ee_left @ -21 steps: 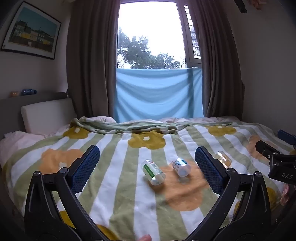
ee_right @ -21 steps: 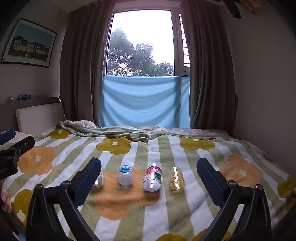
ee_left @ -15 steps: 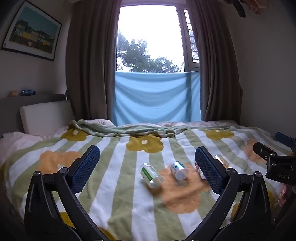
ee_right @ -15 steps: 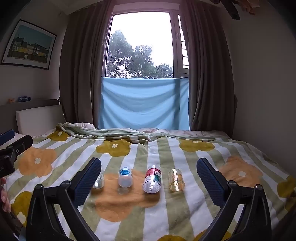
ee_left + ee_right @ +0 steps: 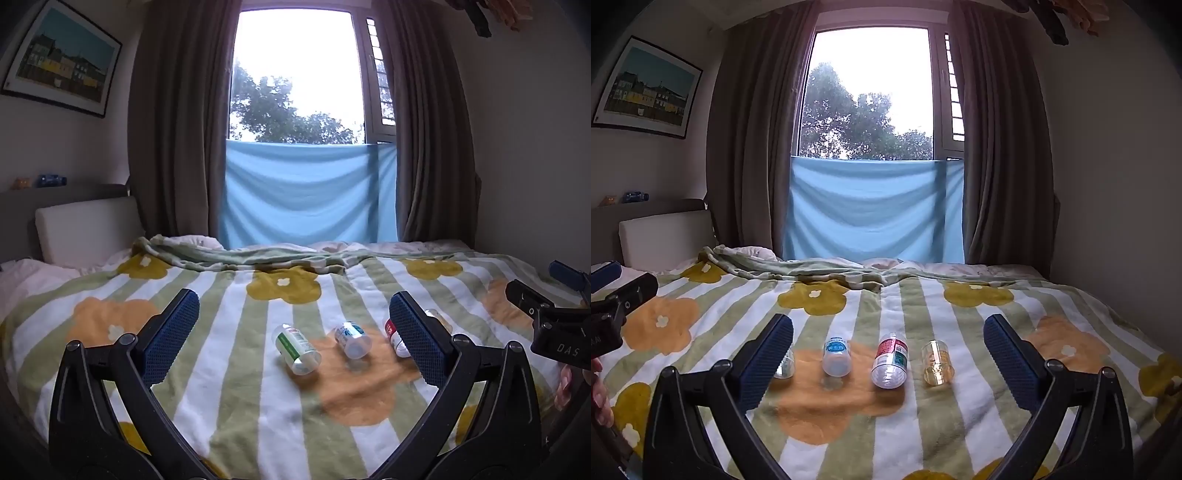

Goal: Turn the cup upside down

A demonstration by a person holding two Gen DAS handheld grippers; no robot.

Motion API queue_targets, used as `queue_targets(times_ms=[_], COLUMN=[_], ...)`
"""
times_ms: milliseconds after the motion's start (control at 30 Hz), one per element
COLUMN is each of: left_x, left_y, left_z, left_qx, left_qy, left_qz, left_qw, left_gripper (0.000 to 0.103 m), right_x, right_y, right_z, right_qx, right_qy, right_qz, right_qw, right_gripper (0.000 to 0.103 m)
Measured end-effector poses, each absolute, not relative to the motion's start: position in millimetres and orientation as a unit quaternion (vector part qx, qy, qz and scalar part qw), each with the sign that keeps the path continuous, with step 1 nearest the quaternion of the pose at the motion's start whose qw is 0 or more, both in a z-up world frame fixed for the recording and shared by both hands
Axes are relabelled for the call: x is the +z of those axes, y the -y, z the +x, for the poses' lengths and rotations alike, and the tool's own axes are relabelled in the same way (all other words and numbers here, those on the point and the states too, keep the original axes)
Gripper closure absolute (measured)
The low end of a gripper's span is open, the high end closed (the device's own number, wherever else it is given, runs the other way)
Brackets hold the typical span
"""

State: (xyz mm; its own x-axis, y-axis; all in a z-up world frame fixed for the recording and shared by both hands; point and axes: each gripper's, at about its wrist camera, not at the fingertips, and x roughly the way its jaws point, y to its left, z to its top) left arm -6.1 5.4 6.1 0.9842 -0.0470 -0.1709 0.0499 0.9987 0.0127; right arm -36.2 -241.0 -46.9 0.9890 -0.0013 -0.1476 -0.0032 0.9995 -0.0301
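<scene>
Several small clear cups lie on their sides in a row on the flowered blanket [image 5: 229,376]. In the left wrist view they are a green-label cup [image 5: 297,349], a blue-label cup [image 5: 352,339], a red-label cup [image 5: 392,334] half hidden by my finger, and an amber cup [image 5: 439,319]. My left gripper [image 5: 291,304] hangs open just short of them. The right wrist view shows the same green-label cup [image 5: 785,365] as a clear shape partly behind a finger, plus the blue-label cup [image 5: 836,356], red-label cup [image 5: 890,362] and amber cup [image 5: 937,362]. My right gripper [image 5: 888,325] is open and holds nothing.
The bed fills the room up to a window with brown curtains [image 5: 746,147] and a blue cloth [image 5: 871,210]. A white headboard cushion [image 5: 85,225] is at the left. A rumpled blanket fold [image 5: 236,254] crosses the far side. A hand [image 5: 598,391] holds the left gripper.
The left wrist view has shifted a little, so the red-label cup now shows beside its right finger. The right wrist view has barely moved. Both grippers stay open and the cups lie still.
</scene>
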Motion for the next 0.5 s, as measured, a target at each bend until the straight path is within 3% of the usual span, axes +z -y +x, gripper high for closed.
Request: queue_targets(times_ms=[500], left_x=[4.0], left_y=[-9.5], left_z=[1.5], left_qx=[-0.025], left_qy=[-0.089], left_qz=[0.004], left_qw=[0.996], left_gripper=[0.000], right_x=[-46.9], right_y=[239.4], right_z=[-35.0], right_qx=[0.000], right_qy=[-0.076], right_qz=[-0.016], right_qw=[0.997], right_gripper=[0.000])
